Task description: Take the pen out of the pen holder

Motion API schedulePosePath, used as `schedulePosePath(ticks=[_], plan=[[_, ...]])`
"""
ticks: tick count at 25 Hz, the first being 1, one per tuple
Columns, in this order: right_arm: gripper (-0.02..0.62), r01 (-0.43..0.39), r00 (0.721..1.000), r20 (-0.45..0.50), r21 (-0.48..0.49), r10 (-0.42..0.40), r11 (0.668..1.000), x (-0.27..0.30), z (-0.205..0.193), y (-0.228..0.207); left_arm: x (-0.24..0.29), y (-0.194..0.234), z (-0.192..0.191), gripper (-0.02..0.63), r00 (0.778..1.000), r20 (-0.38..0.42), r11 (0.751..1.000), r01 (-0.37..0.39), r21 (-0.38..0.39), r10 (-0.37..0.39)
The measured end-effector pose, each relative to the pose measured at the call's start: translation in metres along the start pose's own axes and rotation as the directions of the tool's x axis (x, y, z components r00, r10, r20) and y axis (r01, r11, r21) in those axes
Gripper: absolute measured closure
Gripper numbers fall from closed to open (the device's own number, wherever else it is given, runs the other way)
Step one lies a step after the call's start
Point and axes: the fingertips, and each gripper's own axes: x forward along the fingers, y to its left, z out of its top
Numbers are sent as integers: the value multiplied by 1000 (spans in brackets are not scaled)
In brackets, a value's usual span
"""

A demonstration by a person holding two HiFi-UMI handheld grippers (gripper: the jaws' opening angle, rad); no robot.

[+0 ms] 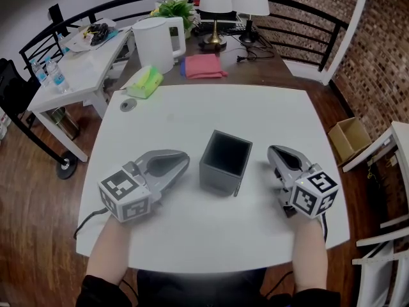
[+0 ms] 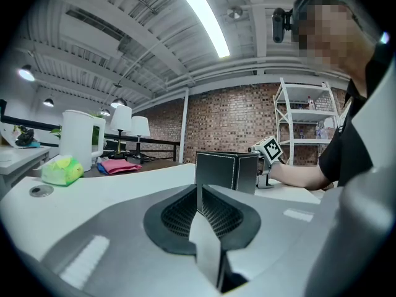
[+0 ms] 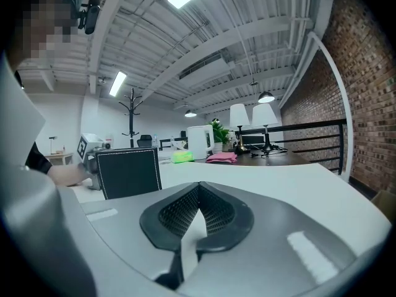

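The pen holder (image 1: 223,162) is a dark grey square box, open at the top, standing mid-table; its inside is dark and I see no pen in it. A thin dark pen (image 1: 237,188) lies at its front right corner. My left gripper (image 1: 184,160) rests on the table just left of the holder, shut and empty. My right gripper (image 1: 272,150) rests to the holder's right, also shut with nothing held. The holder (image 2: 226,171) stands just ahead of the left gripper (image 2: 199,193). In the right gripper view the holder (image 3: 128,172) is ahead-left of the right gripper (image 3: 198,193).
The white table (image 1: 192,120) carries a small round disc (image 1: 128,105) at the far left. Beyond it, a brown desk holds a green pouch (image 1: 145,82), white kettle (image 1: 155,43), pink cloth (image 1: 203,66) and lamps (image 1: 216,5). A cardboard box (image 1: 348,139) sits on the floor at right.
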Motion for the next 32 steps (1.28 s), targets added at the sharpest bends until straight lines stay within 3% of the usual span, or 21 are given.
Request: schedulePosePath(ticks=[32], plan=[[583, -1, 1000, 7, -4, 1, 1000, 0, 0, 0, -1, 2, -1, 581, 1000, 8, 1000, 2, 7, -2]])
